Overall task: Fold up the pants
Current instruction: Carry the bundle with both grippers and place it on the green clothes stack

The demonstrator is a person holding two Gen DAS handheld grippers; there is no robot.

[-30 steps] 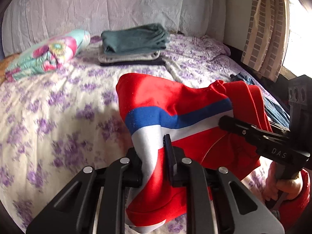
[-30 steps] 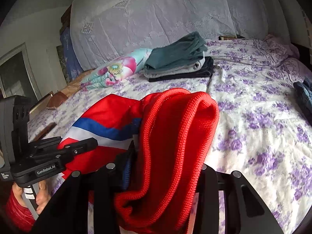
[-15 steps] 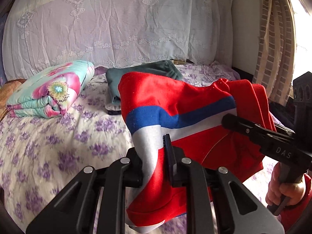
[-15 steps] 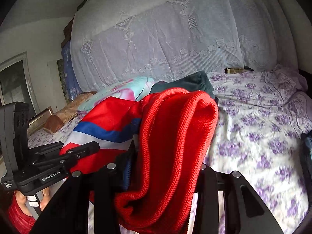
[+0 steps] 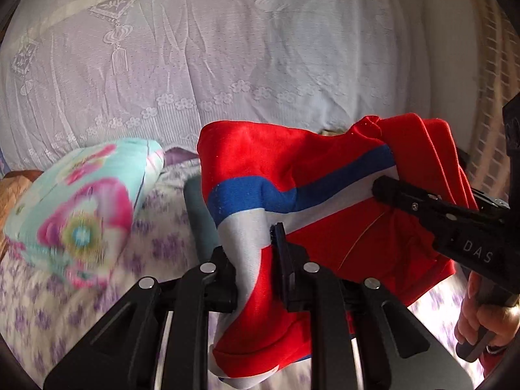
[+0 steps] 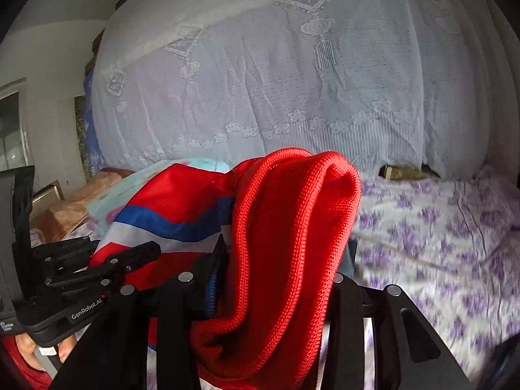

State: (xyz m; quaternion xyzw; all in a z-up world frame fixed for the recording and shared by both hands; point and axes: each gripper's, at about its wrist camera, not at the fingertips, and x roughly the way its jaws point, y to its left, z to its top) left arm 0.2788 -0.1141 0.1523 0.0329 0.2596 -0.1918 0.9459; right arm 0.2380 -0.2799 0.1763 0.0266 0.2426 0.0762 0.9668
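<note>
Left wrist view: the left gripper (image 5: 252,253) pinches the white stripe of red pants (image 5: 292,175), held up above a purple-flowered bed (image 5: 156,247). The right gripper (image 6: 279,273) clamps the ribbed red waistband (image 6: 292,227). A folded floral blanket (image 5: 81,208) lies at left.

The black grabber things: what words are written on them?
"DAS" on the side of the right gripper, seen in the left wrist view.
"GenRobot.AI" on the side of the left gripper, seen in the right wrist view.
A small white label below that is too blurred to read.
</note>
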